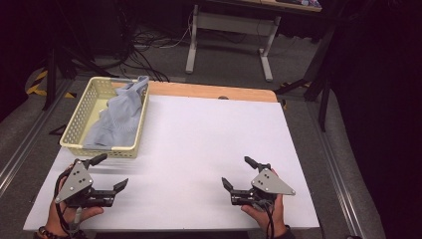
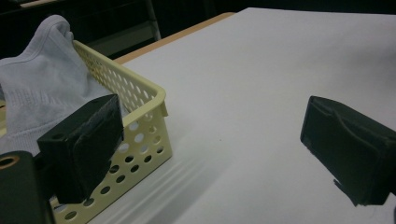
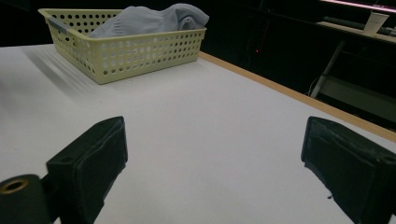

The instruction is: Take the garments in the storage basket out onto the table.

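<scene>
On the table's left side sits the basket [image 1: 79,119] with the cloth [image 1: 117,117] heaped inside. Both the left gripper [image 1: 110,173] and right gripper [image 1: 236,173] are wide apart, holding nothing. A pull on the cloth might drag the light basket along. Its holes show best in the right gripper view.

Black tongs [image 1: 112,172] with grey three-cornered plates, black cables, beaded wristband.

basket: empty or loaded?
Loaded. A crumpled pale blue-grey cloth lies in the yellow perforated basket, with one end draped over the far rim.
</scene>
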Motion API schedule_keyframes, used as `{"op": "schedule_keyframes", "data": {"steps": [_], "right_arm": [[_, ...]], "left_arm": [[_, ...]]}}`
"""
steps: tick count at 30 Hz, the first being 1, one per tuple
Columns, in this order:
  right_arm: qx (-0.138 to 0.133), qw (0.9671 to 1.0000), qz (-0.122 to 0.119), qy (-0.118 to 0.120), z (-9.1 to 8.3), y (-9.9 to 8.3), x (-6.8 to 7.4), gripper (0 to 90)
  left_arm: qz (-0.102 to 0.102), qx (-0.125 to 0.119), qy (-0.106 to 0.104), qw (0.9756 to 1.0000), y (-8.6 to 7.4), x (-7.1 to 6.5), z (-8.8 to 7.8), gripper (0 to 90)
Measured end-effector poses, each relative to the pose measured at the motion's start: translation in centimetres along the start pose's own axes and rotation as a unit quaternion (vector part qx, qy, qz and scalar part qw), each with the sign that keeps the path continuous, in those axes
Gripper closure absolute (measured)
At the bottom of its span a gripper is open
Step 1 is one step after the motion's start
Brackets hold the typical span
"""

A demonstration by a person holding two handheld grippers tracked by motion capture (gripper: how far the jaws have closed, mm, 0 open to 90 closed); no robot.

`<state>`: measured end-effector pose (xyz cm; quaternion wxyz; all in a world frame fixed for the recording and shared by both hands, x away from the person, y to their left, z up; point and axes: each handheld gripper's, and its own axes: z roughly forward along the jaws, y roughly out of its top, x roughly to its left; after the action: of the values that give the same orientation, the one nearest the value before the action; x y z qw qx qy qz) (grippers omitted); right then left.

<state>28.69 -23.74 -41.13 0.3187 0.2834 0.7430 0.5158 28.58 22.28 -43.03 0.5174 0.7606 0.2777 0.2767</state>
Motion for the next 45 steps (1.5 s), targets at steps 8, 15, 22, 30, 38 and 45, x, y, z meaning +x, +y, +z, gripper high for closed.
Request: {"op": "schedule_keyframes", "data": {"steps": [8,15,22,30,38,45], "right_arm": [[0.008,1.0,0.001,0.005,0.3,-0.4,-0.1,8.3],[0.028,0.9996,0.002,0.006,0.7,-1.0,-0.3,8.4],[0.039,0.9992,0.006,0.009,1.0,-1.3,-0.4,8.5],[0.042,0.999,0.012,0.014,1.0,-1.5,-0.5,8.6],[0.053,0.9984,0.008,0.02,1.4,-1.7,-0.3,8.6],[0.06,0.9979,0.01,0.025,1.6,-2.0,-0.3,8.6]], "left_arm": [[-0.011,0.005,0.033,0.9994,-0.3,0.4,-0.2,10.0],[-0.003,0.016,0.061,0.998,2.1,2.2,-0.7,7.8],[0.01,0.057,0.066,0.9962,5.8,5.9,0.6,5.9],[-0.011,0.1,0.075,0.9921,8.3,10.0,3.1,8.8],[-0.033,0.174,0.079,0.981,9.5,13.6,7.1,7.6],[-0.042,0.262,0.079,0.9609,8.6,15.6,11.3,7.3]]}}
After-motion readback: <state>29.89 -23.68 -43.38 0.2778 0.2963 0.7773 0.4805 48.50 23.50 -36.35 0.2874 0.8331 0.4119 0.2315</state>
